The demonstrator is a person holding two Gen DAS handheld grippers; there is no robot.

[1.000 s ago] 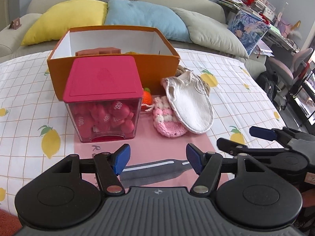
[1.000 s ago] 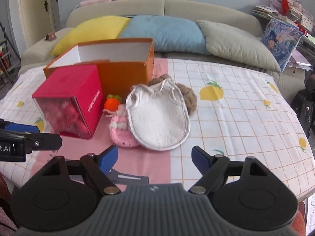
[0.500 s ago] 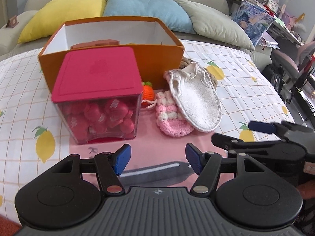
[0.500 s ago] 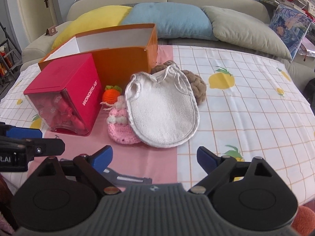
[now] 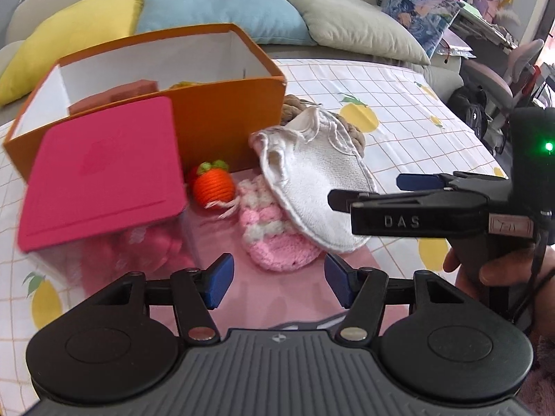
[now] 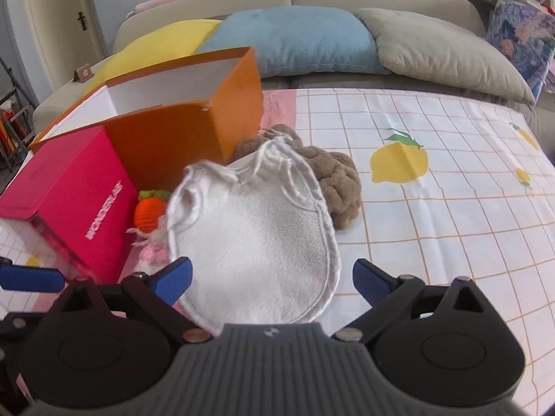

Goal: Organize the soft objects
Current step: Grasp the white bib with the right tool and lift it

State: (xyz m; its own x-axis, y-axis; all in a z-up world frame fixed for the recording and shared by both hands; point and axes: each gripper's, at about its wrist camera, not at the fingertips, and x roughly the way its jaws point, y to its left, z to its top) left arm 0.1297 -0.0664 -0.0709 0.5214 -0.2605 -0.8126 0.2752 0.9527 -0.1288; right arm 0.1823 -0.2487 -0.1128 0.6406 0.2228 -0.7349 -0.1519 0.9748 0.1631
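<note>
Checked tablecloth (image 6: 451, 228) bears oval terry bib (image 6: 256, 242), knitted carrot (image 5: 213, 189)

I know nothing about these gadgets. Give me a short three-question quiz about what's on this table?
1. True or false: the white bib lies partly over the pink knitted piece.
2. What stands directly behind the knitted carrot: A) orange box, B) blue cushion, C) brown yarn ball?
3. Is the right gripper holding anything?

Key: 1 true; 2 A; 3 no, its jaws are open, and have just been opening wider.
</note>
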